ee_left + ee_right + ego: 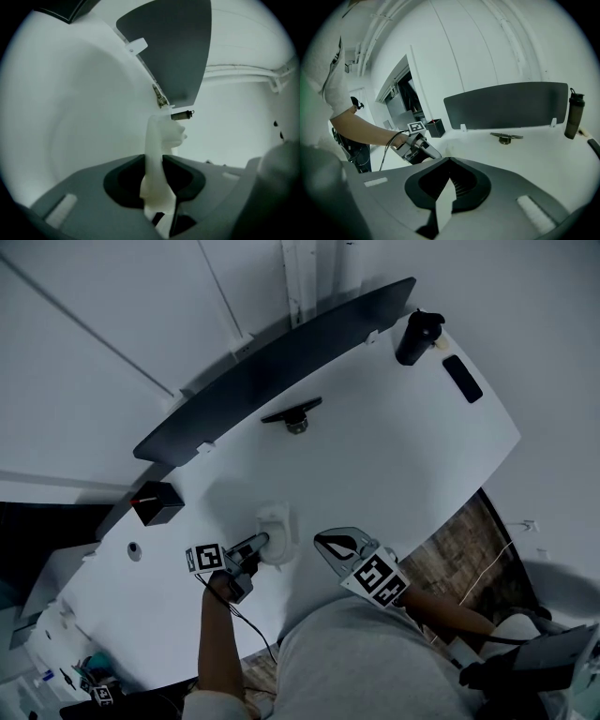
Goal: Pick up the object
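Observation:
A white moulded object (275,526) rests on the white table (394,456) near its front edge. My left gripper (260,542) reaches it from the left. In the left gripper view the object (161,140) stands upright between the dark jaws, and my left gripper (153,168) is shut on its lower part. My right gripper (323,542) hovers just to the right of the object, near the table's front edge. In its own view the right gripper (449,187) is shut with nothing in it, and the left gripper (423,149) shows beyond it.
A dark divider panel (272,362) runs along the table's back edge. A small black stand (292,415) sits in front of it. At the far right are a black bottle (417,337) and a dark phone (462,378). A black box (157,502) sits at the left.

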A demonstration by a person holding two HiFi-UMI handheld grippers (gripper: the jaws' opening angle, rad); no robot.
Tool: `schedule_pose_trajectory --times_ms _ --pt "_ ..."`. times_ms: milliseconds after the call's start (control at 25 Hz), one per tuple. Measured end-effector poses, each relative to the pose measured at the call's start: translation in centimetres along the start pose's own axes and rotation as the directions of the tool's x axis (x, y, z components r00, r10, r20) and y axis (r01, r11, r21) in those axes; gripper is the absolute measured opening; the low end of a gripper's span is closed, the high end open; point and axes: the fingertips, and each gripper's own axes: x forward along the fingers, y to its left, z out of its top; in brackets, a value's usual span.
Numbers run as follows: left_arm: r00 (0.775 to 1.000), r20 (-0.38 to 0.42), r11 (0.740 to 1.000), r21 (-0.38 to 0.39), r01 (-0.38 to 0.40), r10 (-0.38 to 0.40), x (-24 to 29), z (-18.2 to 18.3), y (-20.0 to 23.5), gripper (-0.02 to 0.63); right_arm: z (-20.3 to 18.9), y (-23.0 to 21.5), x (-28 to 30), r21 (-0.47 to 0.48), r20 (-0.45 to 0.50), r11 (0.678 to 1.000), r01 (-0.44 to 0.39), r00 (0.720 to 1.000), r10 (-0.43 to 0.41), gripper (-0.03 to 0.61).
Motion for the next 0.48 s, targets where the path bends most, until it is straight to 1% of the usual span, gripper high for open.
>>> schedule_pose_trajectory --times_ms 120,240,360,480 --pt "0.998 0.063 1.0 0.01 0.028 -0.029 -0.9 0.2 -1.2 0.118 0.2 0.2 0.0 -0.008 0.0 1.0 -0.006 1.0 0.006 0.002" --pt "0.989 0.129 0.997 0.029 0.065 -0.069 -1.8 0.4 -2.9 0.118 0.4 0.4 0.1 -0.013 0.003 1.0 -0.015 1.0 0.015 0.002" --pt "0.972 0.2 0.993 0.035 0.116 -0.121 -3.0 0.5 -5.3 0.118 0.9 0.6 0.2 -0.018 0.01 1.0 -0.021 1.0 0.021 0.002" --pt "0.955 0.261 0.988 0.085 0.126 -0.144 -4.4 0.4 -7.0 0.118 1.2 0.8 0.2 -0.015 0.018 0.999 -0.03 0.999 0.031 0.002"
